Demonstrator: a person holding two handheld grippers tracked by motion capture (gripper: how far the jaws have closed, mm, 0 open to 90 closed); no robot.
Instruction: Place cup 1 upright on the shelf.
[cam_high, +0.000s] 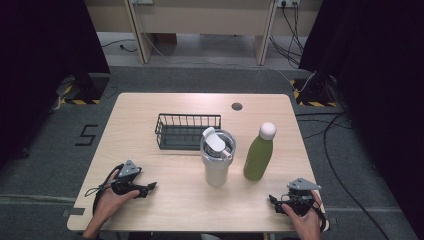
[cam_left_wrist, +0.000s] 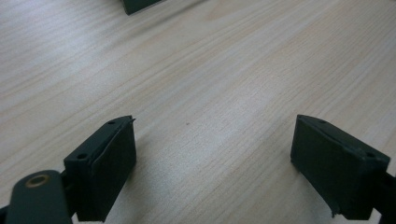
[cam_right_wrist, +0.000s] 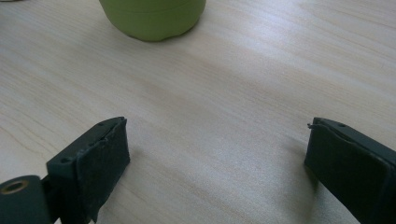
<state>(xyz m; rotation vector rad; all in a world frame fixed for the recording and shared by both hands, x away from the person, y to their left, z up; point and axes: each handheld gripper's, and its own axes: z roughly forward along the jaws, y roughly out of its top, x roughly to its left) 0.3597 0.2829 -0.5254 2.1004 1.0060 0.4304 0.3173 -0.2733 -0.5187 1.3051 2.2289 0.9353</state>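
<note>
1. High view: my left tool (cam_high: 150, 187) rests on the tabletop (cam_high: 165, 200) near its front left corner; my right tool (cam_high: 274, 201) rests near the front right corner. Each is held in one of my hands, and the two are well apart.
2. High view: a green bottle (cam_high: 259, 156) with a white cap stands upright toward the right of the tabletop's middle, the thing nearest my right tool. Just to its left stands a white cup (cam_high: 217, 159) with a flip lid, and behind the cup lies a black wire basket (cam_high: 185, 131).
3. Left tool's view: my left tool (cam_left_wrist: 212, 158) has its jaws wide apart with bare wood between them. A dark corner at the top edge is cut off; I cannot tell what it is.
4. Right tool's view: my right tool (cam_right_wrist: 217, 163) likewise has its jaws spread, nothing between them. Ahead of them stands the green bottle (cam_right_wrist: 152, 18), its base on the wood; everything above the base is cut off.
5. The high view gives the whole bottle, cup and basket, while the spread of the jaws is too small to judge there.
6. The two tool views give the jaw gaps clearly.
7. My forearms are cut off by the lower edge of the high view.
</note>
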